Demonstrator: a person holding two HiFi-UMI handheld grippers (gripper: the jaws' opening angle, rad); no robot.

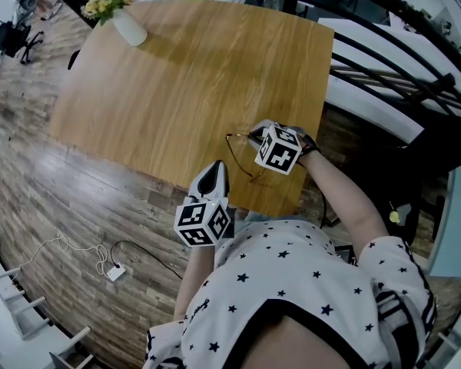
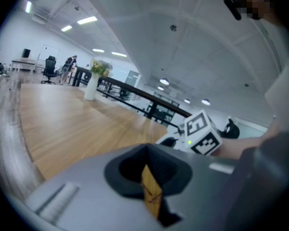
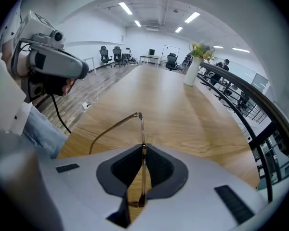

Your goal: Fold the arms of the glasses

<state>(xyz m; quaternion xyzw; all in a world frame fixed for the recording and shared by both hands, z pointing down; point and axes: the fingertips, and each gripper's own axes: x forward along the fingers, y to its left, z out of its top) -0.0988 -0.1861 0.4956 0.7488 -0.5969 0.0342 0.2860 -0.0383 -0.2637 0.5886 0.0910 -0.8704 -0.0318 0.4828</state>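
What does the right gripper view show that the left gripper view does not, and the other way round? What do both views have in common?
Only the right gripper view shows the glasses, clamped between the jaws of the right gripper, with one arm spread out to the left. It also shows the left gripper from outside.
Only the left gripper view shows the right gripper's marker cube and the left gripper's own jaws, nearly together with nothing clear between them.
Both show the wooden table and the vase of flowers at its far end.
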